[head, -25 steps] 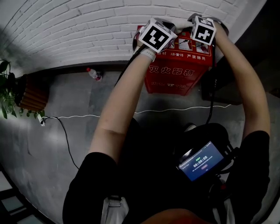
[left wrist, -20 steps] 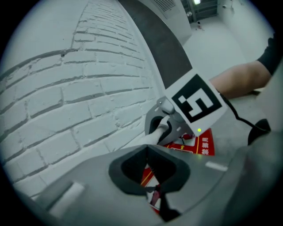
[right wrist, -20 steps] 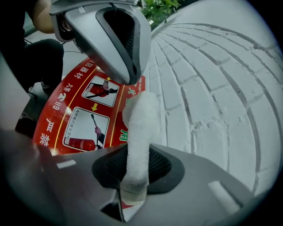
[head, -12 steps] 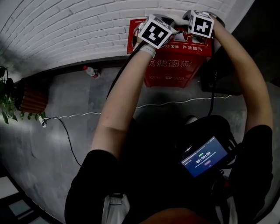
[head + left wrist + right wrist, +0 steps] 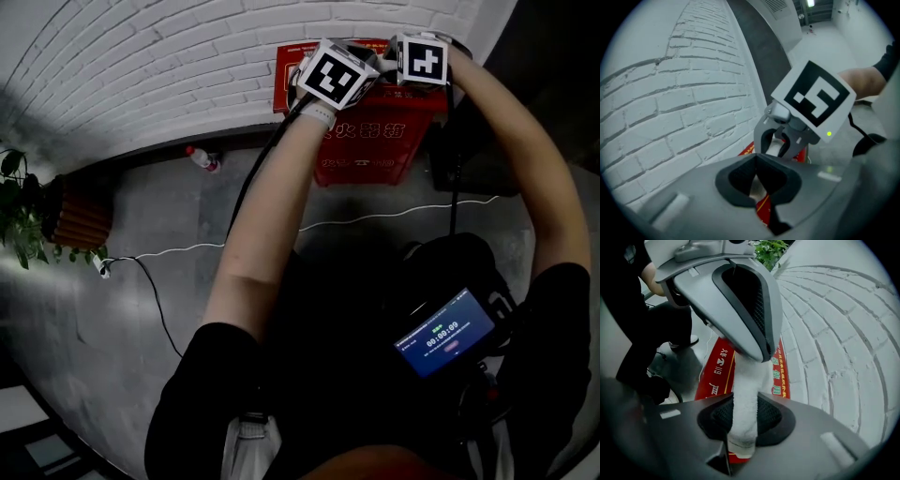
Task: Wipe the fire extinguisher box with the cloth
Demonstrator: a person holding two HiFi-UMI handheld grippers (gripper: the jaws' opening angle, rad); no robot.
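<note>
The fire extinguisher box [image 5: 367,150] stood on the grey floor against the white brick wall [image 5: 141,66], and none of my views showed its inside, only the red outside with its printed characters. I had both tongs above its top. The right gripper [image 5: 743,420] was clamped on the cloth [image 5: 749,376], a white roll that ran straight up from its pads into the left gripper [image 5: 757,180], whose jaws were pinched together on the other end, so the cloth was strung between the two, just over the box. A plastic bottle [image 5: 202,157] lay by the wall to the left, well apart from the box. Against a second earlier, the two marker cubes sat a little closer together, and the box lay higher in the head view.
</note>
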